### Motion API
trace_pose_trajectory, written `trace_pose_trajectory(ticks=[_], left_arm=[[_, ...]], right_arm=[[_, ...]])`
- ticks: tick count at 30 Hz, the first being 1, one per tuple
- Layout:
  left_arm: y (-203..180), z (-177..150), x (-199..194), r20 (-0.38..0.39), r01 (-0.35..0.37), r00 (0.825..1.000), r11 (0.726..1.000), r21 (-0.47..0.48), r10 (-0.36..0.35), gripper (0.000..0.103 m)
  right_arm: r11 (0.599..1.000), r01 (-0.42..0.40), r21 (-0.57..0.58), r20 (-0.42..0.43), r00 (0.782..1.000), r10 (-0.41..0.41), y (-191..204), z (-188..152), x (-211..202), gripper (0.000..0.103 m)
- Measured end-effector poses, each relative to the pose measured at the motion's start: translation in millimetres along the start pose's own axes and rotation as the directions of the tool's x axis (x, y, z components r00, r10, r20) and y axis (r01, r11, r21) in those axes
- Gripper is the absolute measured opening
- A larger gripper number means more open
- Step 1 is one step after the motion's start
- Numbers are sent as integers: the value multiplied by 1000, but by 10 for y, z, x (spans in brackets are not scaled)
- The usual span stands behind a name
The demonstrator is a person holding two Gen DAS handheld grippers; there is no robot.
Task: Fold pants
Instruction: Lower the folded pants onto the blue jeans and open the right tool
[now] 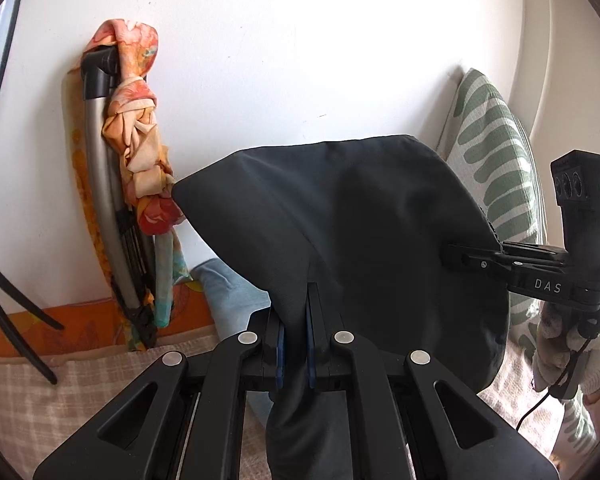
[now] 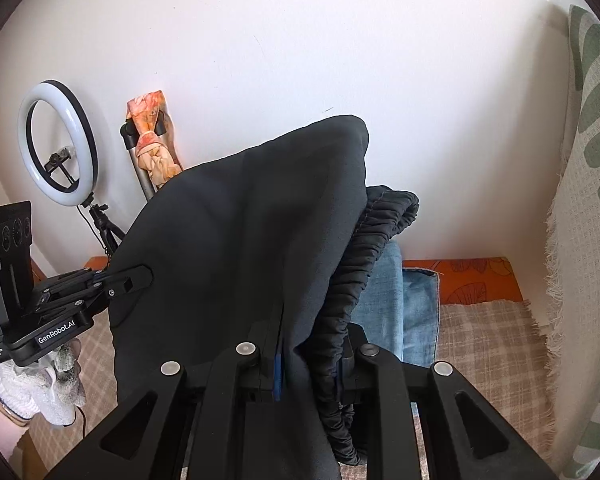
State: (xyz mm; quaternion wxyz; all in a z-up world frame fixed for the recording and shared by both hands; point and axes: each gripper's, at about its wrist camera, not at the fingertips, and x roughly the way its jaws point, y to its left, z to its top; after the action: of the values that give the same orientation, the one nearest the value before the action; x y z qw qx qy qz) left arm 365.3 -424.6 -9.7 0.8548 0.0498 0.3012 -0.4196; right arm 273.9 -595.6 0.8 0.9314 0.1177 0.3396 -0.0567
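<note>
The dark grey pants [image 1: 352, 220] hang in the air between both grippers, above the checked bed cover. My left gripper [image 1: 296, 304] is shut on a thin fold of the fabric. My right gripper [image 2: 312, 344] is shut on the gathered elastic waistband [image 2: 356, 280] and the cloth beside it. In the left wrist view the right gripper [image 1: 476, 260] reaches in from the right and clamps the pants' edge. In the right wrist view the left gripper [image 2: 128, 280] grips the pants from the left. The draped cloth hides the fingertips.
A white wall is close ahead. A folded rack with a floral cloth [image 1: 132, 168] leans on it. Folded blue jeans [image 2: 404, 304] lie on the checked cover [image 2: 484, 344]. A green-patterned pillow [image 1: 496, 168] stands at the right, and a ring light [image 2: 58, 140] at the left.
</note>
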Motion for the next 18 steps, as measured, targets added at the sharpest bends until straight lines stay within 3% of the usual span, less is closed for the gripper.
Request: trace_pose_trajectory(ticks=[10,11,13,15,17,18], left_arm=[[69,-112,662,-78,-113,990,993,20,114,7],[85,-108,691,-83,-140,987,990,17,141,12],[139,-114,686,-89,-187,979,982,-5,186,15],[189,-104,618,-85,-217,973,976,-30,214,37],[205,-95,510,-75,-236,970,971,-31,233,47],[199,-95,450,-72,-236,970,972,-18,234,47]], right_arm=[[997,67,43,-84,994,-63,-404,-110,745,19],[996,87,29,-92,992,-84,-409,-116,793,21],[987,162,4,-106,981,-160,-426,-116,853,38],[974,227,1,-103,969,-226,-456,-107,832,51],[973,232,14,-80,970,-230,-470,-111,735,62],[974,226,18,-69,972,-224,-470,-115,675,68]])
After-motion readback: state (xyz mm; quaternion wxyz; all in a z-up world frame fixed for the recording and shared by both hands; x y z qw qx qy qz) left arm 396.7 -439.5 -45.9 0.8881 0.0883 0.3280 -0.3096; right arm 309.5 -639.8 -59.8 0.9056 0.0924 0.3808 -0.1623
